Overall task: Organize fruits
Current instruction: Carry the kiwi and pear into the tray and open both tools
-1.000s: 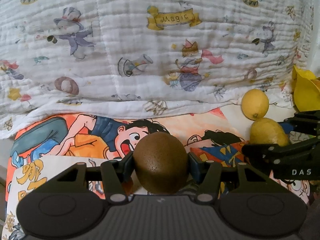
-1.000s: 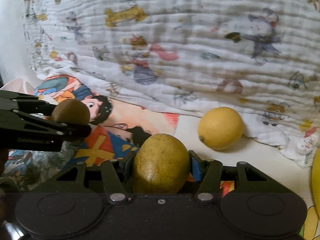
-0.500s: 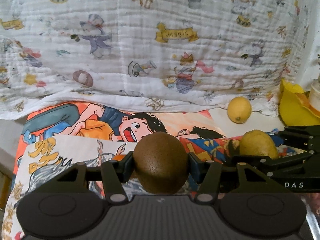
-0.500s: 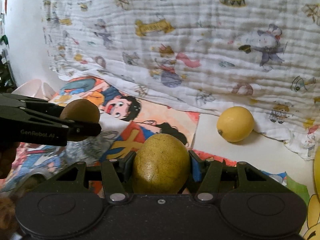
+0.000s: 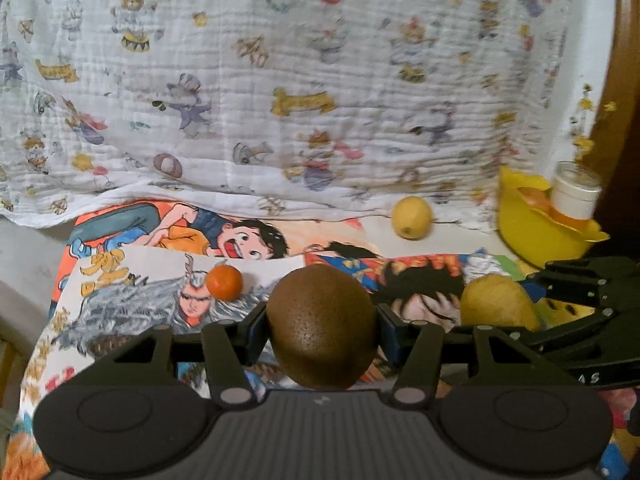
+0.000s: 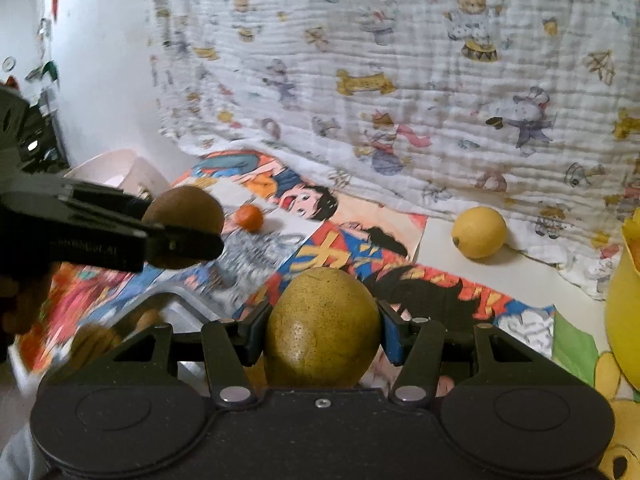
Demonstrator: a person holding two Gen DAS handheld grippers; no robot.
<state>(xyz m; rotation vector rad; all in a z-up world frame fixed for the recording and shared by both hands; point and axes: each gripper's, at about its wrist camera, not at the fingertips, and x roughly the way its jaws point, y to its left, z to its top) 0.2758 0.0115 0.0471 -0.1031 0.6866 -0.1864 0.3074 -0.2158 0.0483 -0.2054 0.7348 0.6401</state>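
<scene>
The left gripper (image 5: 322, 326) is closed partway on a brown kiwi (image 5: 322, 326), one pad pressed against each side of the fruit, which fills the gap between the fingers and is carried clear of the surface; the right gripper (image 6: 322, 326) grips a yellow-green, speckled, lemon-like fruit (image 6: 322, 326) in the same manner, its jaws likewise only part closed because the fruit keeps them apart. In the left wrist view the right gripper shows at the right edge with its fruit just beside the kiwi; in the right wrist view the left gripper comes in from the left edge, with the kiwi out at its fingertips.

Below both lies a table covered with cartoon-printed sheets (image 5: 256, 240); a small orange tangerine (image 5: 225, 284) rests on one of the sheets, left of the kiwi as the left camera sees it; a yellow lemon (image 5: 412, 217) sits on the bare white tabletop (image 6: 500, 276), close to the lower edge of a white quilted blanket printed with circus animals (image 5: 280, 80) that hangs behind the table. At the far right stands a yellow bowl (image 5: 536, 232) with something orange inside, which I cannot identify; a white jar (image 5: 576, 194) shows at its far rim; whether it stands in the bowl or behind it I cannot tell. At the left of the right wrist view a white container (image 6: 120, 170) sits behind the left gripper, partly hidden.
</scene>
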